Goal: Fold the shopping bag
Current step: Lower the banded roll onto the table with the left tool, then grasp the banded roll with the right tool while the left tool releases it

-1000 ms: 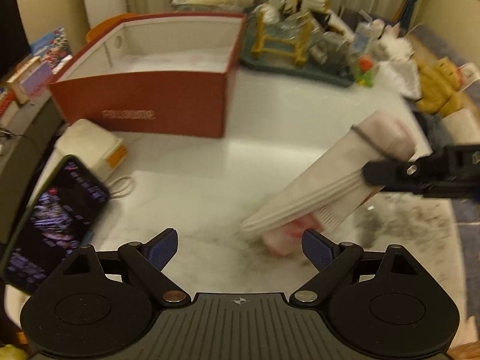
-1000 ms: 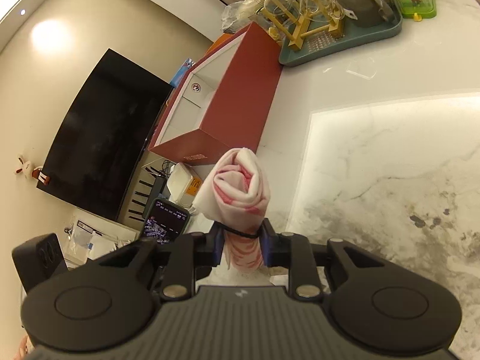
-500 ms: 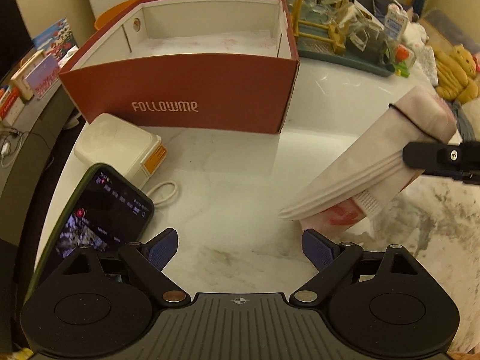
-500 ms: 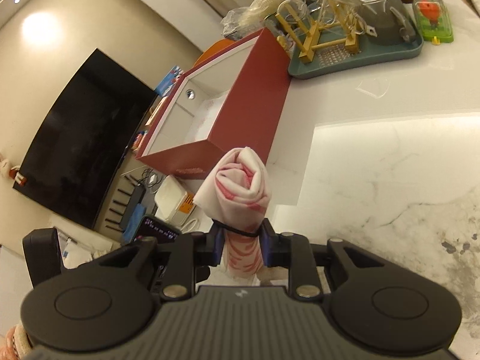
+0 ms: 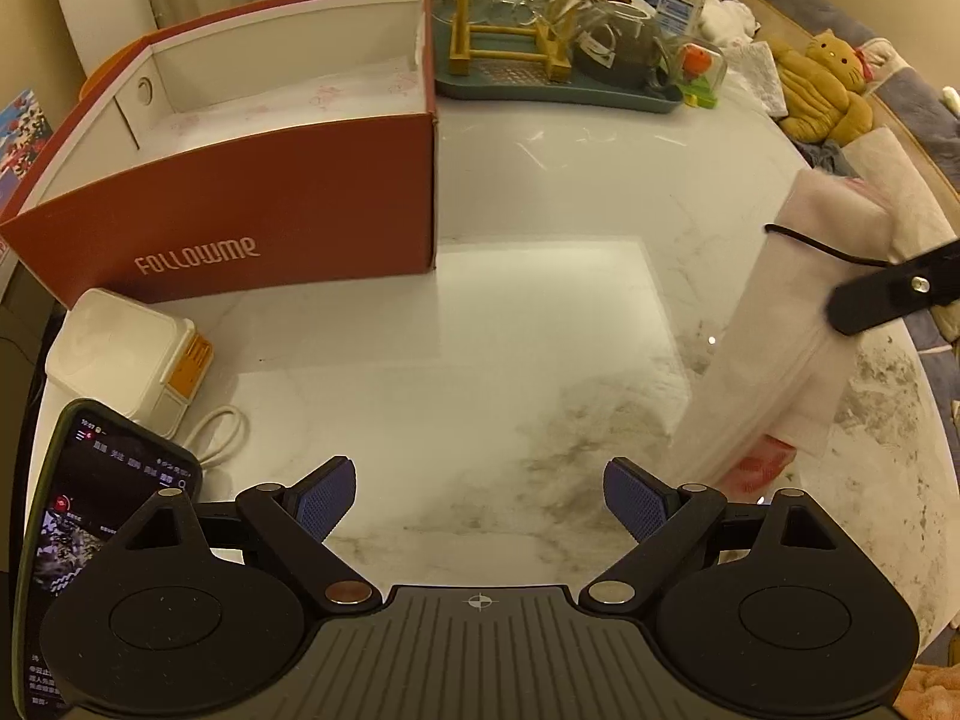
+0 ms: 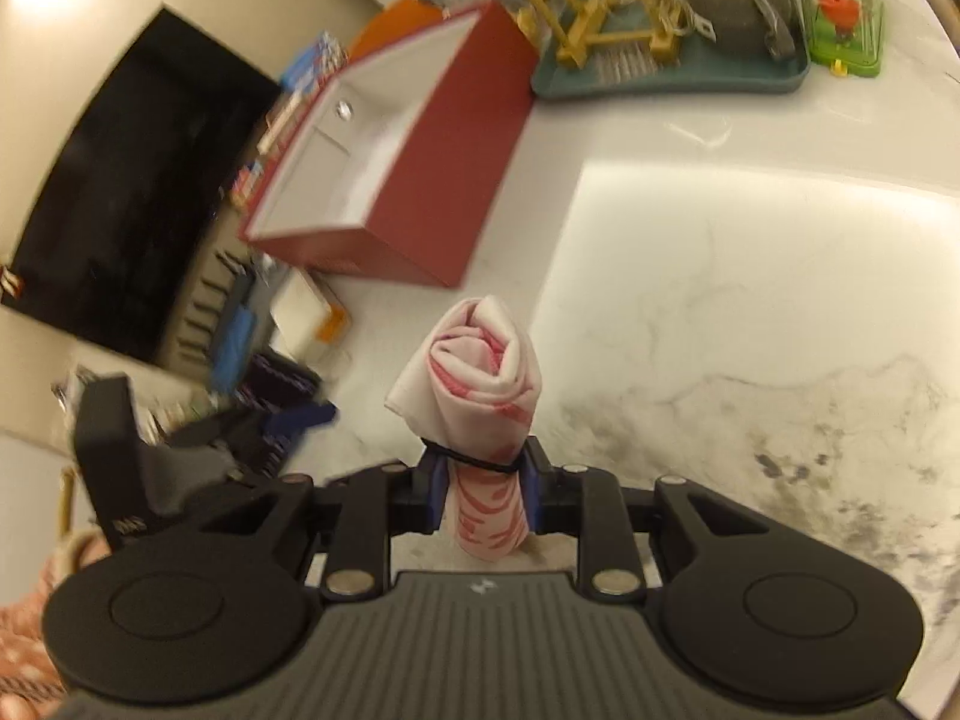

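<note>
R gripper [image 6: 483,495]: jaws drawn in tight, blue pads clamped on both sides of the rolled shopping bag [image 6: 480,396], just below the black elastic band. Bag sticks out fwd past the fingertips and is held off the tabletop [image 6: 750,312]. In the left wrist view one black finger [image 5: 888,294] of the R gripper pokes in from the right edge, pressed against the bag's side.

L gripper [image 5: 480,498]: jaws spread wide, blue pads well apart w/ nothing between them, hovering over the tabletop's near edge, left of the bag and not touching it.
</note>
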{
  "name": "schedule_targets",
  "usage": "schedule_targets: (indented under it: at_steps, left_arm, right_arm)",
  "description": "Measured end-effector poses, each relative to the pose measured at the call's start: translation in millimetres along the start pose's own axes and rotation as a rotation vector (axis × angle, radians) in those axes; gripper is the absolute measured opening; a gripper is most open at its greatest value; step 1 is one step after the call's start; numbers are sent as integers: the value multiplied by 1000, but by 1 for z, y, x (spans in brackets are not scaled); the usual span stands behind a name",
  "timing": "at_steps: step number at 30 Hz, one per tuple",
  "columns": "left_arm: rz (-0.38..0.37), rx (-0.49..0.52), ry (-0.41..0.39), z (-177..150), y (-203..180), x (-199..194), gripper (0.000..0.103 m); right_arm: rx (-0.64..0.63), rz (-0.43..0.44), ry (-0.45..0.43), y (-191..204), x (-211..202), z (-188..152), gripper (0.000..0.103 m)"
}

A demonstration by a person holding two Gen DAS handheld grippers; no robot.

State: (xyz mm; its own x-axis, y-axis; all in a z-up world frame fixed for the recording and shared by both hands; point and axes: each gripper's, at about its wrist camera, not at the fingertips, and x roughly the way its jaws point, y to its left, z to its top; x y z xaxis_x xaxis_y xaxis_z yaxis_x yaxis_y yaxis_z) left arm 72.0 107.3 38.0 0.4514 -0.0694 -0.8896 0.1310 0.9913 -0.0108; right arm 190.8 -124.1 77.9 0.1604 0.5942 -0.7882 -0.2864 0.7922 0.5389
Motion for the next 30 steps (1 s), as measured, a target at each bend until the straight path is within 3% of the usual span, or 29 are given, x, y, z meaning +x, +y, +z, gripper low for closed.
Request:
schedule_targets:
  at_steps: [4, 9, 13, 22, 30]
  left_arm:
    - [22, -2, 10, -1, -6, 0, 91]
    - [69, 0, 21, 0, -11, 4, 91]
    - [84, 0, 44, 0, -14, 10, 91]
    - [80, 20, 78, 0, -24, 22, 91]
    - [93, 37, 90, 0, -30, 39, 95]
  right_arm:
    - [73, 16, 10, -22, 22, 14, 27]
    - [63, -129, 13, -23, 66, 22, 39]
    - [84, -162, -24, -17, 79, 14, 69]
    - [187, -189, -126, -18, 65, -21, 73]
    - [112, -230, -103, 0, 70, -37, 74]
